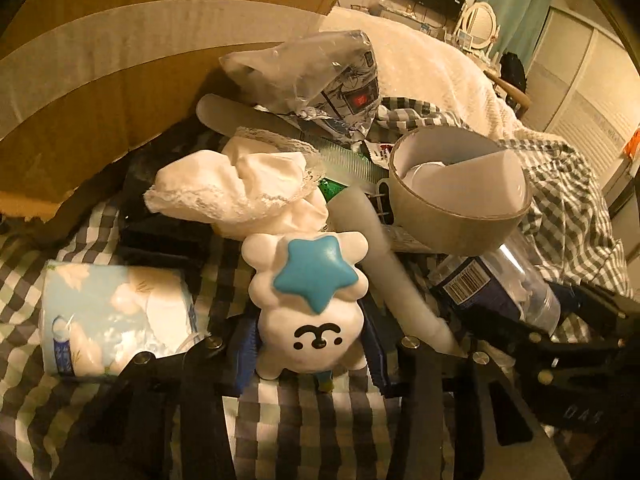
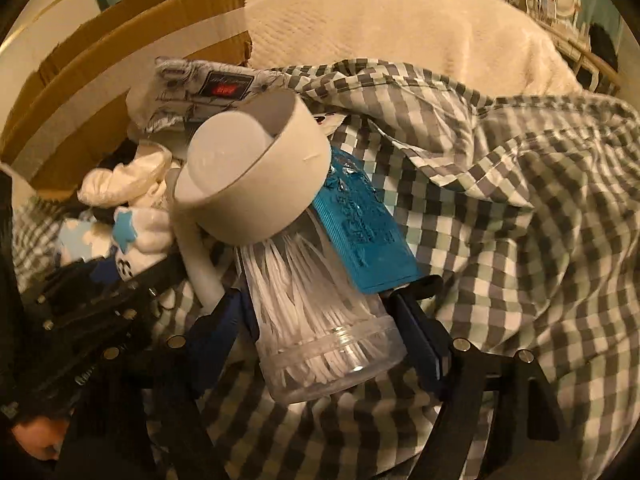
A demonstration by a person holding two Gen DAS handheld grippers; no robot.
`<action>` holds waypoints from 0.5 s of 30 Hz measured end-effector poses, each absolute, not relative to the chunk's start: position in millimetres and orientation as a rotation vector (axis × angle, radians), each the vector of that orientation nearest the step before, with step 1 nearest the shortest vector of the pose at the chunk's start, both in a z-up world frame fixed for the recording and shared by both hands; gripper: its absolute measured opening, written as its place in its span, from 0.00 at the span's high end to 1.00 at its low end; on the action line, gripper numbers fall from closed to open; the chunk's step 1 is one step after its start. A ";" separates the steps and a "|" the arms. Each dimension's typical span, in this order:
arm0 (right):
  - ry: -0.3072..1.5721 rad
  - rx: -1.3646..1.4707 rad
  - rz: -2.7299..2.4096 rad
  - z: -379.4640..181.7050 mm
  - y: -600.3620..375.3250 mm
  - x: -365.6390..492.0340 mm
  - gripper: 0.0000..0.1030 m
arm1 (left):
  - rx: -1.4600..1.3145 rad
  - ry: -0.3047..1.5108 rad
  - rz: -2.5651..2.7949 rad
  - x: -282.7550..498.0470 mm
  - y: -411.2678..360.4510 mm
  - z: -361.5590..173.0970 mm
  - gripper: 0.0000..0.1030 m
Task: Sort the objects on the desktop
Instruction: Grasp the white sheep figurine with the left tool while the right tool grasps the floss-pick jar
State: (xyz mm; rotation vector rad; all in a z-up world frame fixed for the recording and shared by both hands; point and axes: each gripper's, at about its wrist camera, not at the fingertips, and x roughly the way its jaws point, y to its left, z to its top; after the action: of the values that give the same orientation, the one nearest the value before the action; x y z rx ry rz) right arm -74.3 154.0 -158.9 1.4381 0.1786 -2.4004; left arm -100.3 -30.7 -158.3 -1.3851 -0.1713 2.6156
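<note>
My left gripper (image 1: 310, 344) is shut on a white bear-shaped toy (image 1: 308, 312) with a blue star on its head; the toy also shows in the right wrist view (image 2: 140, 232). My right gripper (image 2: 326, 320) is shut on a clear plastic jar of white cotton swabs (image 2: 316, 312), lying on its side; the jar shows at the right of the left wrist view (image 1: 500, 288). A wide roll of tape (image 2: 256, 176) with white paper inside rests on the jar's far end. A blue box (image 2: 364, 224) lies beside the jar.
An open cardboard box (image 1: 100, 92) stands at the back left. A tissue pack (image 1: 112, 316), white lace cloth (image 1: 240, 188), a crumpled plastic bag (image 1: 312, 76), a comb (image 1: 344, 160) and a white tube (image 1: 384, 264) lie on the checked cloth (image 2: 520, 240). A bed (image 2: 400, 28) is behind.
</note>
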 end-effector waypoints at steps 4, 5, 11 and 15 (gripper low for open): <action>0.178 1.444 -2.407 -156.3 159.3 -57.3 0.31 | -1.375 -0.180 2.610 -86.7 -37.4 -152.9 0.56; 0.172 1.450 -2.407 -155.1 160.9 -53.3 0.32 | -1.376 -0.186 2.607 -82.9 -39.1 -151.2 0.56; 0.201 1.483 -2.389 -154.0 163.5 -40.8 0.34 | -1.377 -0.186 2.605 -75.1 -45.8 -147.4 0.56; 0.202 1.505 -2.366 -163.1 158.9 -44.9 0.38 | -1.390 -0.203 2.604 -79.7 -46.4 -149.9 0.56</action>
State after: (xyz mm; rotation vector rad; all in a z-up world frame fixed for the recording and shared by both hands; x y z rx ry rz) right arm -44.9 158.9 -163.1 1.5055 0.2020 -2.3662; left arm -79.7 -46.4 -149.9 -1.3903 -0.2033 2.6042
